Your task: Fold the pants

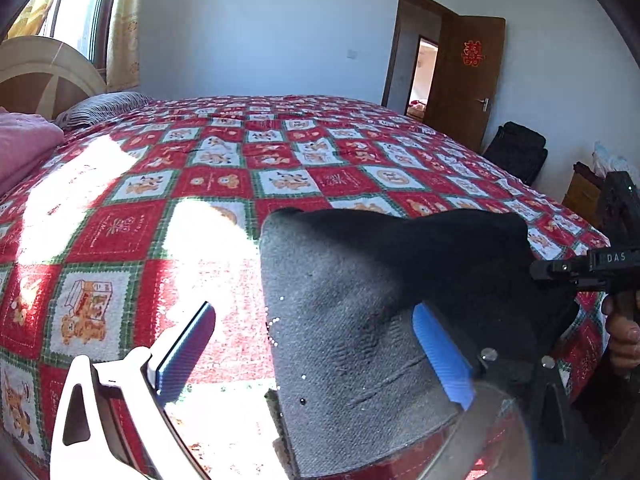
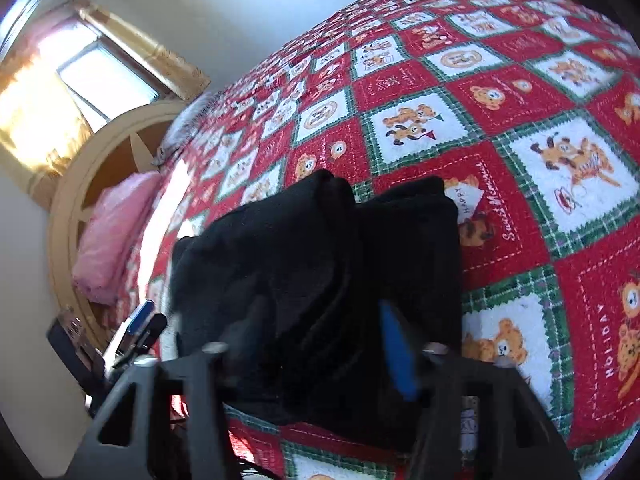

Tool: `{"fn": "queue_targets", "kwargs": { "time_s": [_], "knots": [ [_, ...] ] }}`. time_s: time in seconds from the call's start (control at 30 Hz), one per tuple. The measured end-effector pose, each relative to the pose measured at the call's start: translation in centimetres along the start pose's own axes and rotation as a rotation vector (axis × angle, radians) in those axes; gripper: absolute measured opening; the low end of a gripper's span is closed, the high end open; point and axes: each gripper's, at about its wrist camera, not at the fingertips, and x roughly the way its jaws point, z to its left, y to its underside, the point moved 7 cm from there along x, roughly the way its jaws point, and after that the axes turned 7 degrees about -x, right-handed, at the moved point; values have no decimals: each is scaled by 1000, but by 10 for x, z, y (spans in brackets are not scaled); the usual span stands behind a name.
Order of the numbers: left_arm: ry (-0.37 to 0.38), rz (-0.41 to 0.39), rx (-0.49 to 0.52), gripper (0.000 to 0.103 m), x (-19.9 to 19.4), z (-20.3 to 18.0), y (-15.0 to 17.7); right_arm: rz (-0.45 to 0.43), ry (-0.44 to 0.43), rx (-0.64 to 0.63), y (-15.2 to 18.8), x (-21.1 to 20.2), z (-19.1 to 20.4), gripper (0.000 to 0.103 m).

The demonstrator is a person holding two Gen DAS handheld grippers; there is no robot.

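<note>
Pants: black pants [image 1: 400, 300] lie folded into a thick bundle on the bed, right in front of both grippers; in the left wrist view sun lights one face grey, the rest is in shadow.
Left gripper: left gripper [image 1: 316, 360] stands wide; one blue pad is over bare cover to its left, the other lies against the cloth. Nothing looks pinched, though I cannot tell whether that pad presses or only touches.
Right gripper: right gripper [image 2: 320, 344] has the bundle between its fingers; the far finger is hidden in dark cloth, so I cannot tell whether it is clamped or merely straddling.
Step in hand: judged as the final fold or squaring of the bundle.
Doing it well: take all layers at an edge together, lift low, lay the edge flush over the other, then press along the crease so the thick cloth does not spring back.
Risk: loose layers may slide apart.
Surface: bed [image 1: 224, 184] with a red, white and green checked bear-print cover, soft and sunlit ahead-left of the left gripper.
Room: pale walls, curtained window [image 2: 96, 68], curved headboard [image 1: 44, 64], pink pillow [image 2: 116, 232], open brown door [image 1: 464, 76] far ahead.
</note>
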Motion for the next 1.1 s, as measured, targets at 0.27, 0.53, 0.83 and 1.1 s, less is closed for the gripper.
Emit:
{"fn": "queue_targets", "kwargs": {
  "time_s": [0.27, 0.53, 0.83, 1.1],
  "knots": [
    [23, 33, -12, 101, 2, -2, 7, -80, -32, -122, -2, -25, 29, 15],
    [23, 35, -24, 101, 1, 1, 6, -127, -13, -118, -6, -50, 21, 15],
    [13, 79, -25, 103, 12, 6, 16, -20, 17, -19, 8, -23, -26, 15],
    [-16, 45, -37, 103, 3, 12, 9, -59, 88, -10, -2, -38, -40, 42]
  ]
}}
